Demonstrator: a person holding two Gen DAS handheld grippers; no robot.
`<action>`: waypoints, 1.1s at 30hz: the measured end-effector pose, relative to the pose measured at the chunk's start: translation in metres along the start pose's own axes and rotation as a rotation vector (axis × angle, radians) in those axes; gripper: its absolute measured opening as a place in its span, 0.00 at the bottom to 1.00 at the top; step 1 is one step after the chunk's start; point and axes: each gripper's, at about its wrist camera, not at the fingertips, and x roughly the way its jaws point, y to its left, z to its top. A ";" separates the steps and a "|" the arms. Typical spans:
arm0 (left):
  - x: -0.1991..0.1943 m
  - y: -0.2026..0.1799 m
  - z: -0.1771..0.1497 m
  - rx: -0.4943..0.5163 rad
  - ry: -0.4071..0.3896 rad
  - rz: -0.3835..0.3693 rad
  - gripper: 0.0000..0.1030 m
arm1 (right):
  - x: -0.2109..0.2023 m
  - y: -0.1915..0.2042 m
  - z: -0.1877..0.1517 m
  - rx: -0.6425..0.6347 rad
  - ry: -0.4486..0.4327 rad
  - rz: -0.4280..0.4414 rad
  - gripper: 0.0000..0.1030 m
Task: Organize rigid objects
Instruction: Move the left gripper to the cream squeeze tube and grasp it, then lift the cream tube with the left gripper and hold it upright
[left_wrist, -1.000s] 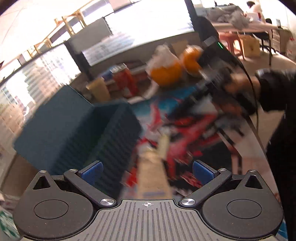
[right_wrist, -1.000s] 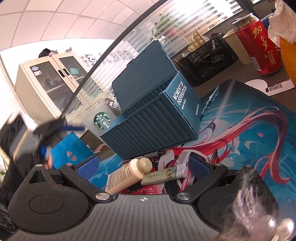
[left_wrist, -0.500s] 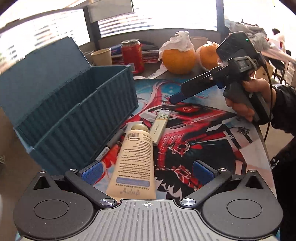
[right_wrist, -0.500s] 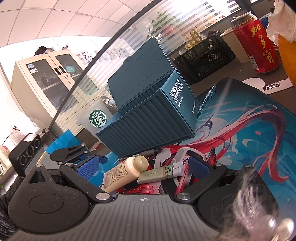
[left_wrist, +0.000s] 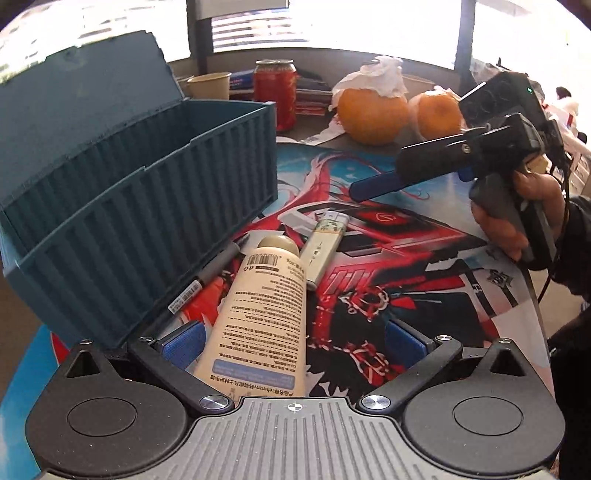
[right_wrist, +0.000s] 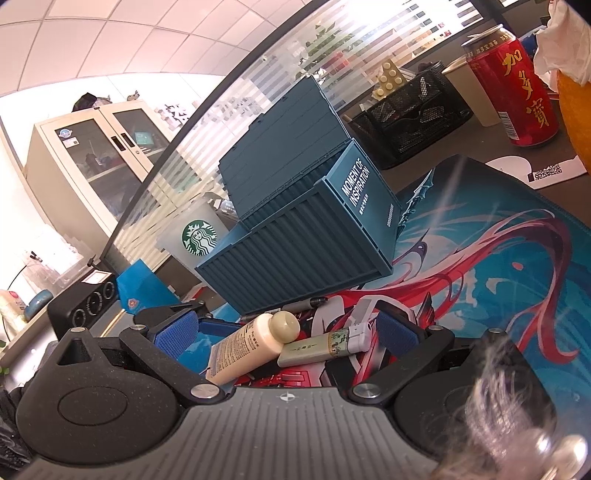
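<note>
- Left wrist view: the left claw (left_wrist: 293, 341) stands wide apart, released, its blue pads (left_wrist: 184, 341) either side of the flat end of a cream tube (left_wrist: 264, 306); whether a pad touches the tube cannot be told.
- The cream tube lies on the printed mat (left_wrist: 388, 280), cap pointing away from the claw.
- Just right of the cap lies a pale green lighter (left_wrist: 325, 245), touching the tube's shoulder.
- Left of the tube, a dark pen (left_wrist: 207, 275) rests along the foot of the teal container box (left_wrist: 147, 221).
- The box stands on the mat with its lid (left_wrist: 74, 99) raised.
- Farther off, a red can (left_wrist: 275, 92), a paper cup (left_wrist: 208, 85) and two oranges (left_wrist: 373, 114) stand on the table.
- The right claw (left_wrist: 373, 186) hovers above the mat, held in a hand (left_wrist: 517, 221).
- Right wrist view: the right claw (right_wrist: 286, 334) is spread wide and holds nothing; the tube cap (right_wrist: 284, 325) and the lighter (right_wrist: 323, 345) lie between its pads.
- Beyond them rises the box (right_wrist: 306, 254), with a Starbucks cup (right_wrist: 195, 236) behind.
</note>
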 end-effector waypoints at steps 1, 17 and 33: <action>0.001 0.001 0.000 -0.008 0.002 -0.004 0.99 | 0.000 0.000 0.000 0.001 0.000 0.001 1.00; -0.008 0.009 -0.002 -0.095 -0.043 0.063 0.46 | 0.000 -0.001 0.001 0.000 -0.001 0.004 1.00; -0.045 0.006 -0.012 -0.132 -0.061 0.074 0.46 | 0.000 -0.001 0.000 0.000 -0.001 0.005 1.00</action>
